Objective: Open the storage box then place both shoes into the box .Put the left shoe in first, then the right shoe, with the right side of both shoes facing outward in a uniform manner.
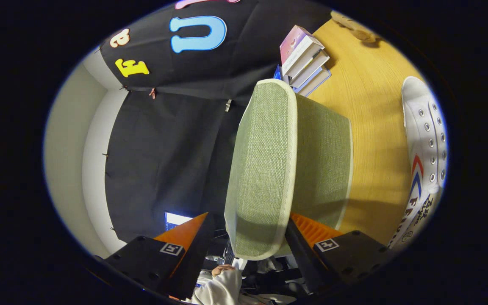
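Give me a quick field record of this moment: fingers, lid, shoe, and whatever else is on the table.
gripper: fingers on either side of the lid's edge; grip contact unclear
lid: green fabric, lifted, between the fingers
shoe: white, on the table beyond the lid
books: stacked on the table
table: wooden

The white shoe is cut off; the lid hides the box.

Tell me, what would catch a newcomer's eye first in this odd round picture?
Most likely the green fabric lid of the storage box, standing between the fingers of the tool, which appear to grip its edge. Beyond it a stack of books lies on the wooden table, and a white shoe with metal eyelets sits off to the side.
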### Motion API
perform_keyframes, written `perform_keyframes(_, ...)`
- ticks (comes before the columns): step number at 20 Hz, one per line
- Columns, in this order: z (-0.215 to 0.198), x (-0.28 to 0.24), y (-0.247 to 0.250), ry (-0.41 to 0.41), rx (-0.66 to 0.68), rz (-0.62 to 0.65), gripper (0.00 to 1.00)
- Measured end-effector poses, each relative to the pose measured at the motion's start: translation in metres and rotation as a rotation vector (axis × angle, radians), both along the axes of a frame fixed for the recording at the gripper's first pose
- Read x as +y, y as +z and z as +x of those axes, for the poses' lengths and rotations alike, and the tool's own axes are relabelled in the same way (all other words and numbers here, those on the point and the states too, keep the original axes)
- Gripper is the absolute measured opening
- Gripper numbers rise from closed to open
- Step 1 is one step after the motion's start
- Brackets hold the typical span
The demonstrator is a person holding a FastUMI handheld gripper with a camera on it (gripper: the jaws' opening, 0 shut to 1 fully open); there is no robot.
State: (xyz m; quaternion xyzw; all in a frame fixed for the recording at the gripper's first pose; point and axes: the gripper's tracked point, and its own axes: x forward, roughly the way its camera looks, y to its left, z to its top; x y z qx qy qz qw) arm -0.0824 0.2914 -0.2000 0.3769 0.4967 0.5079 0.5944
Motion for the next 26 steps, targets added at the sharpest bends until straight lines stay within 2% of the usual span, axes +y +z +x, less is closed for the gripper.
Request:
perform_keyframes(2, 0.000, -0.002, 0.007, -0.005, 0.026, 0.009, 0.96)
perform_keyframes(6, 0.010, -0.012, 0.037, -0.083, 0.143, 0.082, 0.95)
perform_keyframes(8, 0.009, -0.011, 0.044, -0.096, 0.155, 0.085, 0.95)
perform_keyframes(10, 0.006, -0.005, 0.044, -0.077, 0.156, 0.076, 0.73)
perform_keyframes(11, 0.003, -0.004, 0.046, -0.065, 0.163, 0.068, 0.71)
perform_keyframes(12, 0.004, -0.001, 0.046, -0.076, 0.152, 0.059, 0.63)
perform_keyframes(14, 0.015, 0.004, 0.032, -0.130, 0.096, -0.028, 0.30)
perform_keyframes(15, 0.015, 0.006, 0.035, -0.130, 0.088, -0.026, 0.14)
perform_keyframes(16, 0.007, 0.009, 0.041, -0.129, 0.096, -0.030, 0.14)
perform_keyframes(17, 0.009, 0.010, 0.046, -0.129, 0.105, -0.032, 0.08)
perform_keyframes(19, 0.006, 0.011, 0.046, -0.125, 0.103, -0.069, 0.05)
perform_keyframes(22, 0.002, 0.013, 0.056, -0.119, 0.116, -0.098, 0.05)
perform_keyframes(26, -0.003, 0.011, 0.049, -0.094, 0.093, -0.224, 0.05)
